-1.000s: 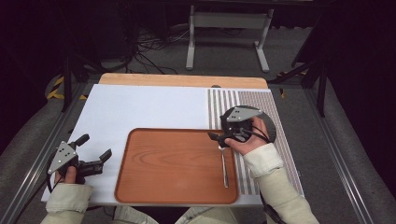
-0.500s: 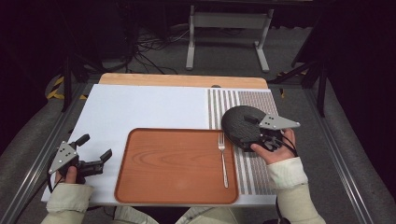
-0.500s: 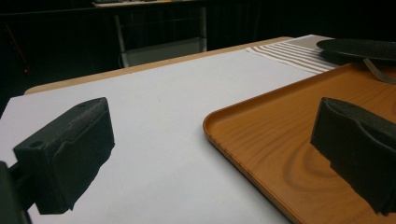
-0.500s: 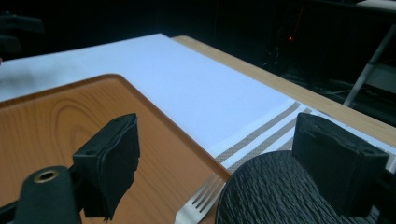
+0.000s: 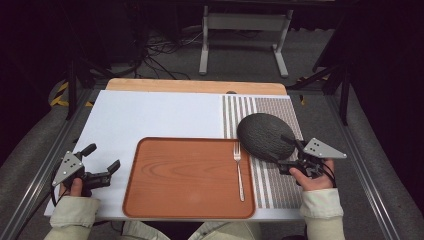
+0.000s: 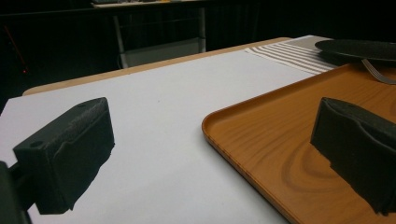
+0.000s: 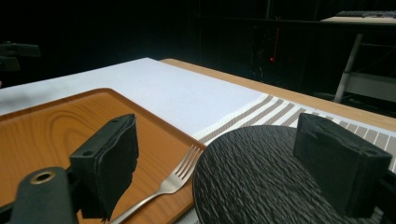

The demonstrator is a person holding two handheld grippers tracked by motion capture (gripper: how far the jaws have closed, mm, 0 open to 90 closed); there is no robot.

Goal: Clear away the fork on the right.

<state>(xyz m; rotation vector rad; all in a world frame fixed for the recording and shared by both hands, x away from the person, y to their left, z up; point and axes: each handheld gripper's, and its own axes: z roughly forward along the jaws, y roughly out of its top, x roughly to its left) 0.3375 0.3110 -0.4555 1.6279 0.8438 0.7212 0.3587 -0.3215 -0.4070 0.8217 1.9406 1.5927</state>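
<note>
A brown wooden tray (image 5: 132, 190) lies at the front middle of the table, and a silver fork (image 5: 239, 172) rests along its right side, tines pointing away. Just right of the fork, a dark textured round plate (image 5: 264, 134) lies on a striped mat (image 5: 272, 187). My right gripper (image 5: 285, 152) is open at the plate's near right edge. In the right gripper view its jaws straddle the plate (image 7: 261, 182), with the fork (image 7: 173, 182) below the left jaw. My left gripper (image 5: 104, 157) is open on the white mat, left of the tray (image 6: 280, 135), with nothing between its jaws.
A white mat (image 5: 160, 115) covers the left and middle of the table, with a wooden strip (image 5: 195, 86) along the far edge. Metal rails run down both sides. A stand and cables sit on the floor beyond.
The right hand has drawn back to the right from the fork's head. The dark plate, not seen one second ago, now lies on the striped mat. The left gripper has not moved.
</note>
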